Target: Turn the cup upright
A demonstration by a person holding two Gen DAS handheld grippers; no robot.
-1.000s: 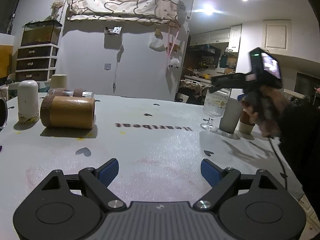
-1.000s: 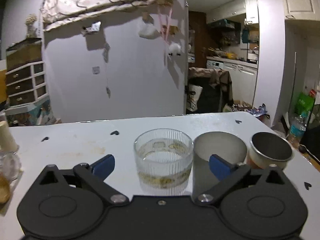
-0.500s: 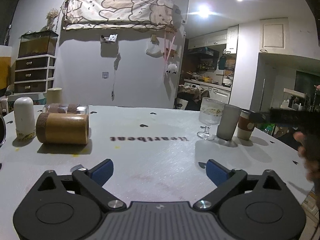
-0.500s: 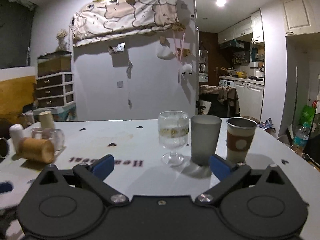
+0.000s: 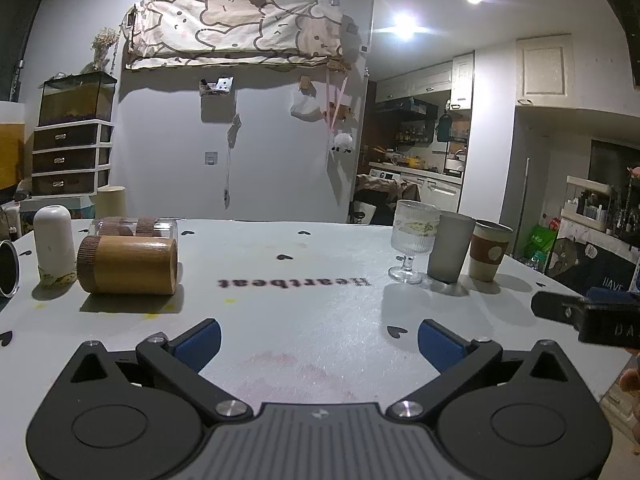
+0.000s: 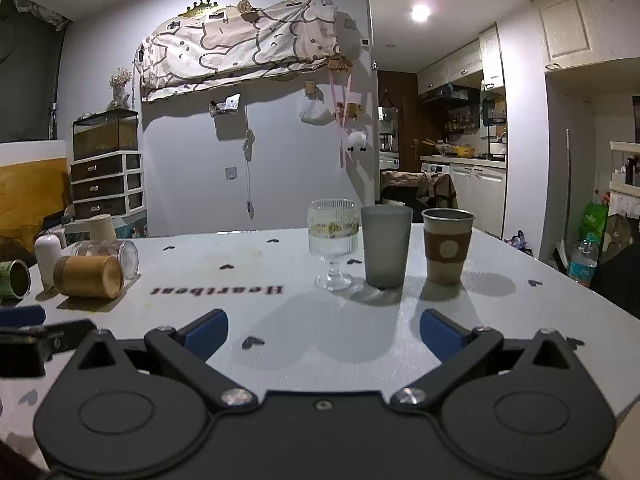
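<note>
Left wrist view showed the wooden cup [image 5: 127, 265] lying on its side at ten o'clock on the table [image 5: 304, 320]. Both left gripper [image 5: 319, 344] and right gripper [image 6: 323, 338] gaped empty. Judged: approach step; next, left reaches toward the cup.

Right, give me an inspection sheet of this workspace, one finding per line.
Surface: white table with black hearts and "Heartbeat" lettering.
Job's things: wooden cup and clear glass lie on their sides; white cup stands mouth down.
Clutter: stemmed glass, grey tumbler and sleeved cup stand upright in a row.
Grippers: left gripper and right gripper both open, holding nothing.
Cables: nothing seen on the table.
Surroundings: drawer unit, kitchen at right.
</note>
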